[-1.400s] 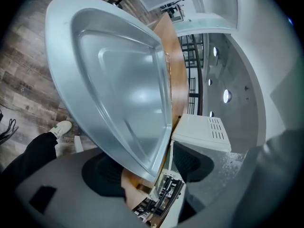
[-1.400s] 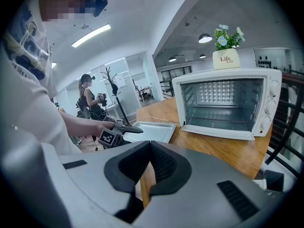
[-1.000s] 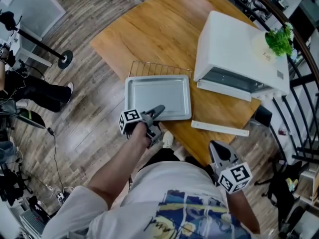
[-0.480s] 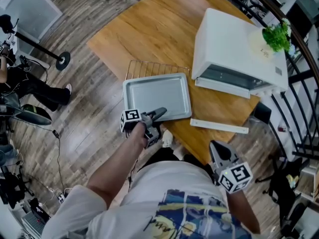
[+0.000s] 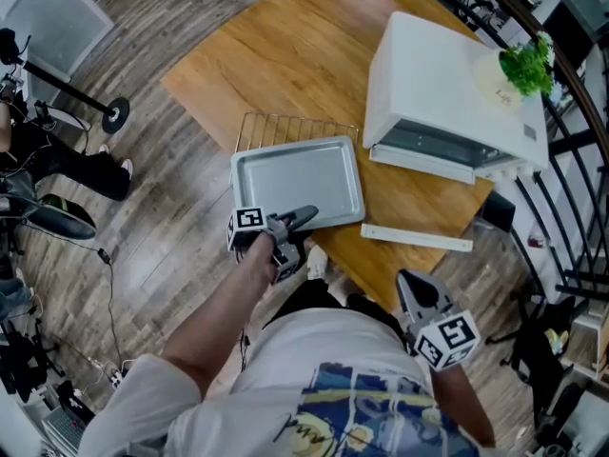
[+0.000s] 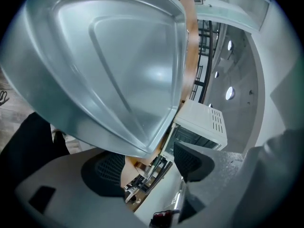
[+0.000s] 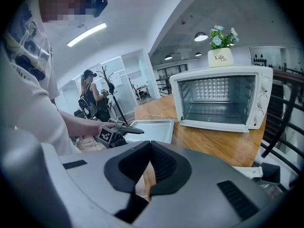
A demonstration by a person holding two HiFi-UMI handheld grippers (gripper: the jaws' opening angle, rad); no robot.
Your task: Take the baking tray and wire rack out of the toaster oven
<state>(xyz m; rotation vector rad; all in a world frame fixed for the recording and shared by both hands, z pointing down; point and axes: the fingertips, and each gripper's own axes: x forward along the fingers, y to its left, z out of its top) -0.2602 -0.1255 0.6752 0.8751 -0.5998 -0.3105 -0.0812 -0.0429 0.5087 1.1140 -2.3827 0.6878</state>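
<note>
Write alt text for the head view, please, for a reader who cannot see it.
A baking tray lies partly over a wire rack on a wooden table beside a toaster oven. The left gripper, jaws open, is at the tray's near edge; the right gripper hangs back, shut.

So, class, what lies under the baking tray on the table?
A wire rack: its bars stick out past the far edge of the tray. The rest is covered by the tray. Whether anything else lies beneath cannot be seen.

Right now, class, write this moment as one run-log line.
tray: on table, atop rack | oven: open, empty | left claw: open at tray's near edge | right claw: shut, empty
</note>
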